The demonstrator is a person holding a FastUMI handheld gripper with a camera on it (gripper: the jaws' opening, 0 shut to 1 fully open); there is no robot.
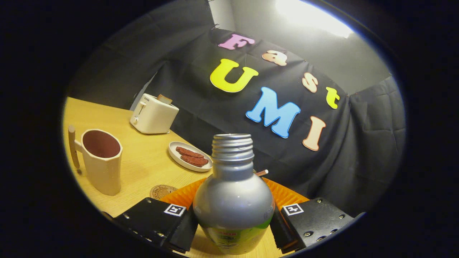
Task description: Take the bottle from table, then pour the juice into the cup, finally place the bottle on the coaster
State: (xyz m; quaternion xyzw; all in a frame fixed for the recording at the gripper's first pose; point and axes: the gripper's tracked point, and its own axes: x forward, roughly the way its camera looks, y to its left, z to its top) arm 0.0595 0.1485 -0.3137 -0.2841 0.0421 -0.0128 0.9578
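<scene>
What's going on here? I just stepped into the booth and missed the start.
A hand-held gripper has its fingers closed on a silver bottle, cap off, held upright. The cup stands beyond the fingers on the wooden table; its inside looks dark, so I can't tell whether juice is in it. A round coaster lies near the cup, still bare.

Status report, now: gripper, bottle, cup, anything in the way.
Gripper shut on bottle, both fingers on its sides. Bottle uncapped, upright. Cup ahead and to one side, on the table. Nothing between bottle and cup.
</scene>
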